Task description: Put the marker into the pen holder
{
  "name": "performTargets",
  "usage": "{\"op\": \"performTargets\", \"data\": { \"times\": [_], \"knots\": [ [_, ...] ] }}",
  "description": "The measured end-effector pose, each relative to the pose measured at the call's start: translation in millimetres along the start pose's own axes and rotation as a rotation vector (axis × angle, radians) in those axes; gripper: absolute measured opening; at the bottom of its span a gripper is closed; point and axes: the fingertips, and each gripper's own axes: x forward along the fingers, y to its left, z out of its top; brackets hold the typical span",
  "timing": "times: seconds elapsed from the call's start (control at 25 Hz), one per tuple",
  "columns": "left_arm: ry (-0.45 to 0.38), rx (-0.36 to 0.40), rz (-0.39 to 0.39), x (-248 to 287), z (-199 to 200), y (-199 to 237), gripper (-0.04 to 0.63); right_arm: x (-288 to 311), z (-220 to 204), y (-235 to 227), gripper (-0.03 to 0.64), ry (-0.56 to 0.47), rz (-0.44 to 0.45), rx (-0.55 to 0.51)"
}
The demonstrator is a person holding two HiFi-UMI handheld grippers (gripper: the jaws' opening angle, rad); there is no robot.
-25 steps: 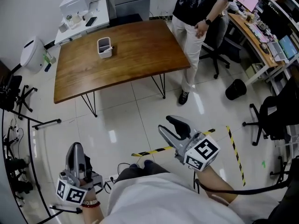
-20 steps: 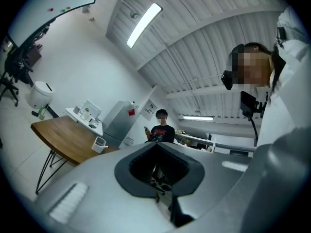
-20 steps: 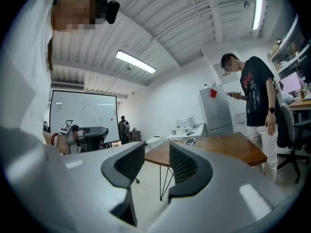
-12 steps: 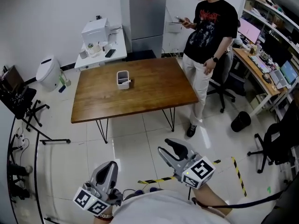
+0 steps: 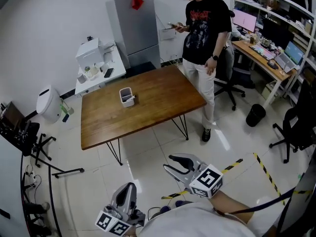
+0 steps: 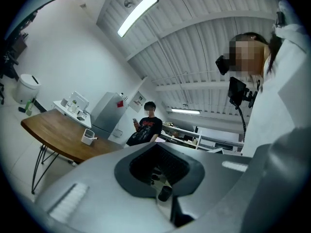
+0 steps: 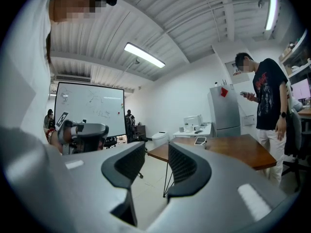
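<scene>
Bottom of frame: right gripper (image 5: pixel 168 163) gapes empty, left gripper (image 5: pixel 127 188) closed, both carried low, probably for walking toward the upper-centre pen holder (image 5: pixel 126 97).

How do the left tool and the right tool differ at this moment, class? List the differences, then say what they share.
The left tool has its jaws together, while the right tool has its jaws apart. The left tool sits low, close to the person's body, while the right tool is held higher and farther forward. Both are empty, and both are well short of the wooden table.
</scene>
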Motion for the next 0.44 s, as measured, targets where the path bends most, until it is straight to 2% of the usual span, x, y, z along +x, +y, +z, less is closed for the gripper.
{"op": "performTargets", "data": {
  "times": [0.2, 0.44],
  "knots": [
    [0.015, -0.019, -0.048, 5.2, -3.6, -5.1, -0.023, -7.5, -11.8, -5.8, 0.141, 0.046, -0.031, 0.002],
    [0.044, -0.026, -0.044, 4.3, 5.6, 10.0, -0.023, -0.5, -8.8, -16.7, 0.141, 0.045, -0.085, 0.018]
  ]
}}
